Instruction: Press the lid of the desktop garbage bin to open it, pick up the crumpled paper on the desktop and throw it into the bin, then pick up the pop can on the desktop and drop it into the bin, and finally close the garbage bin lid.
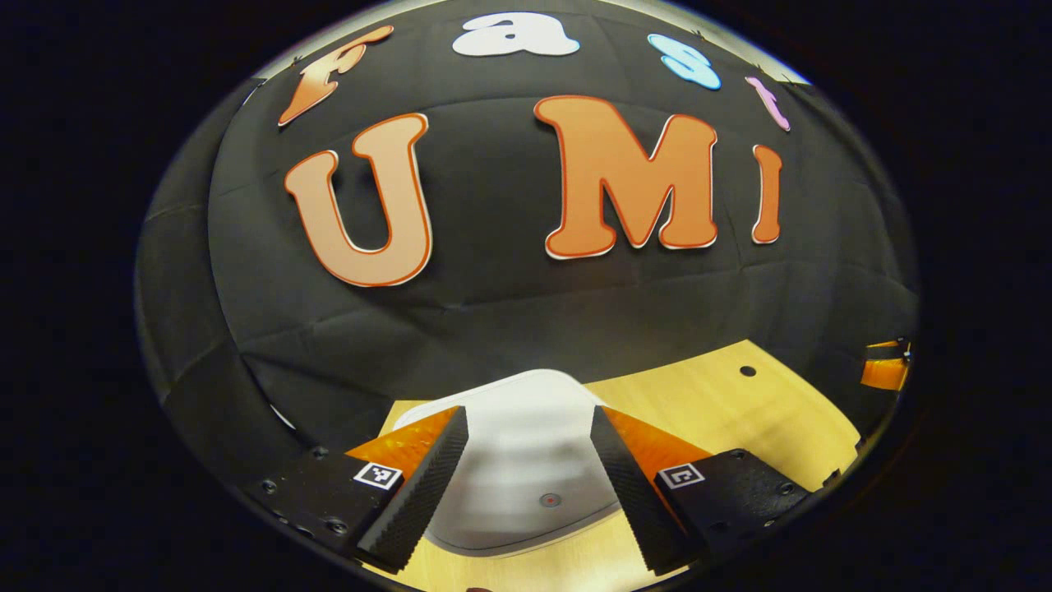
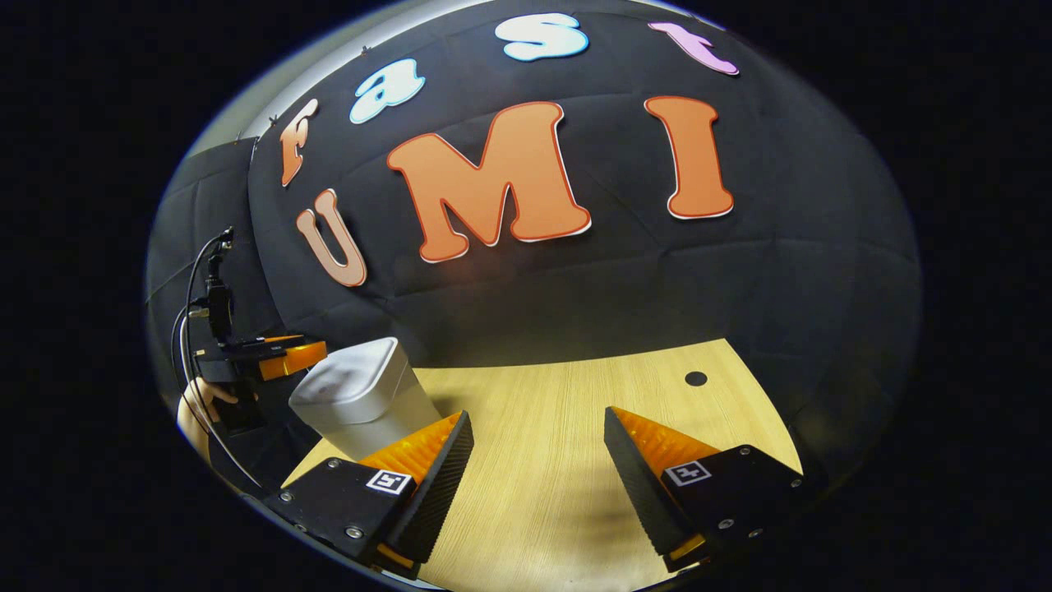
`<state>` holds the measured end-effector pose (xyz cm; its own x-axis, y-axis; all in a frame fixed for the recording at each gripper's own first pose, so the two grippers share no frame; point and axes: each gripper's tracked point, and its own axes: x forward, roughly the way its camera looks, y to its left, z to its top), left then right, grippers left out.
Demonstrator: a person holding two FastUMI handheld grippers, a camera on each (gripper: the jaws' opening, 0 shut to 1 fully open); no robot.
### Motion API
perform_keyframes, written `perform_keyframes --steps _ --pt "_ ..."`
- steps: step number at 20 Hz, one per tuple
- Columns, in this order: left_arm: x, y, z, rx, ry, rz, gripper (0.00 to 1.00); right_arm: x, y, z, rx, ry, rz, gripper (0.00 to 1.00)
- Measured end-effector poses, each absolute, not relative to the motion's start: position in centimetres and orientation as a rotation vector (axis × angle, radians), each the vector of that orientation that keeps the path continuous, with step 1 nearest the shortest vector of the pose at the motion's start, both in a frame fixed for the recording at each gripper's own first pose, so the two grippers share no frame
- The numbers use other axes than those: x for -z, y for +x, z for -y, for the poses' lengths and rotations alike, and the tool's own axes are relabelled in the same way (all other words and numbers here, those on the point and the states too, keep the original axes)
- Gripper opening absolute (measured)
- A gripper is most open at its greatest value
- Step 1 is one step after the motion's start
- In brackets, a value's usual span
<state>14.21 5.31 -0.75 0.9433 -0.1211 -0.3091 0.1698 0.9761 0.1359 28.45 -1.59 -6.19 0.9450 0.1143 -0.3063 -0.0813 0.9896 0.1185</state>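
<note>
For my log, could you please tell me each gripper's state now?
Left gripper: open, holding nothing, above the bin lid.
Right gripper: open, holding nothing.

Wooden table [image 2: 559, 460] (pale grain) carries the lidded bin [image 2: 362, 399].

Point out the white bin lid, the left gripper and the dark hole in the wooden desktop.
White plastic bin lid [image 1: 526, 460], left gripper view, flat top.
Left gripper [image 1: 528, 485], left gripper view, midway between fingers.
Dark round hole [image 2: 695, 378], right gripper view, its centre.
</note>
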Motion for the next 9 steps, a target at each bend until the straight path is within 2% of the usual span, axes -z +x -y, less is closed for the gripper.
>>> perform_keyframes --steps 9 --pt "-0.4 9.9 -1.8 0.169 0.106 -0.204 0.97 4.9 27.9 1.5 -0.042 0.038 -0.206 0.96"
